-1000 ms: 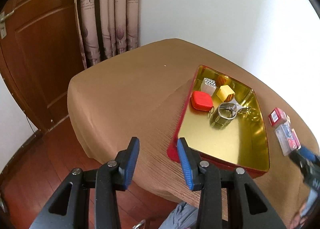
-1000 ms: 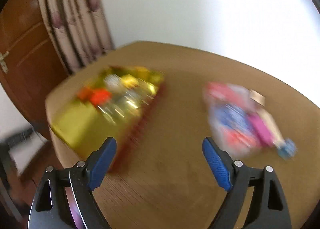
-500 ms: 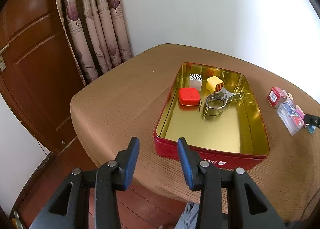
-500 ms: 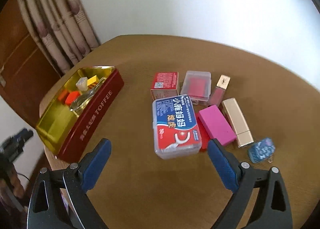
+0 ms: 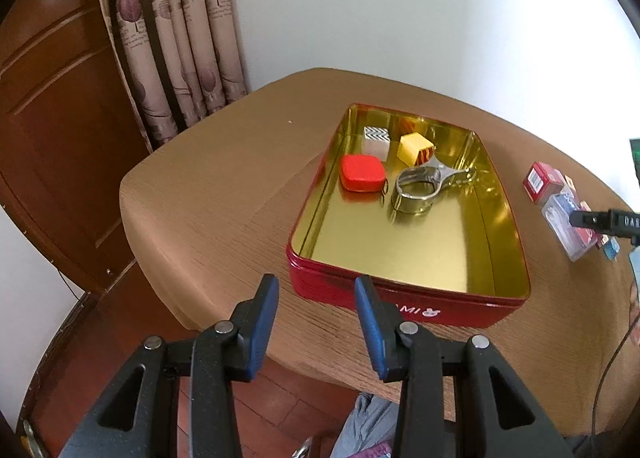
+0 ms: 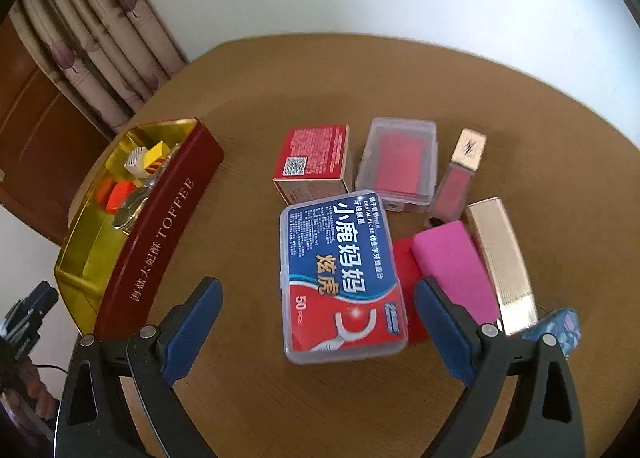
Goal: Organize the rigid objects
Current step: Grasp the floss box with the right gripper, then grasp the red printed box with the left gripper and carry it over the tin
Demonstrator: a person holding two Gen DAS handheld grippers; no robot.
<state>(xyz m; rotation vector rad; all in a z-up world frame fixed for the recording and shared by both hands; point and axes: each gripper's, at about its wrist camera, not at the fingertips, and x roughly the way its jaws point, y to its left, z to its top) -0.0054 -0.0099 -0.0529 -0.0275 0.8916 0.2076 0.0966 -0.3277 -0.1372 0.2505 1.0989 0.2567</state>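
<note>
- Your left gripper [image 5: 316, 316] hangs with its jaws parted and empty, at the near edge of the table [image 5: 224, 194], just short of the red tin [image 5: 400, 300]'s near wall.
- Your right gripper [image 6: 318, 324] is spread wide and holds nothing; its fingers flank the near end of the dental floss box [image 6: 342, 278], which lies flat to the right of the tin.
- Between the tin's long side [image 6: 160, 226] and the floss box there is a strip of bare tabletop, and more bare wood lies in front of the box.
- The tin's near half shows only its gold floor; its four items crowd the far end: one red square case [image 5: 362, 173], one white cube [image 5: 376, 141], one yellow cube [image 5: 416, 148] and one metal clip [image 5: 420, 186].
- To the right of the tin you have a tight cluster beyond and beside the floss box: one red carton [image 6: 314, 162], one clear case [image 6: 398, 162], one pink lip gloss [image 6: 460, 178], one magenta block [image 6: 456, 270], one gold bar [image 6: 502, 262], one flat red piece [image 6: 408, 290] under the block and one blue patterned item [image 6: 558, 326].
- The magenta block and gold bar touch side by side; the carton and clear case sit just beside each other.
</note>
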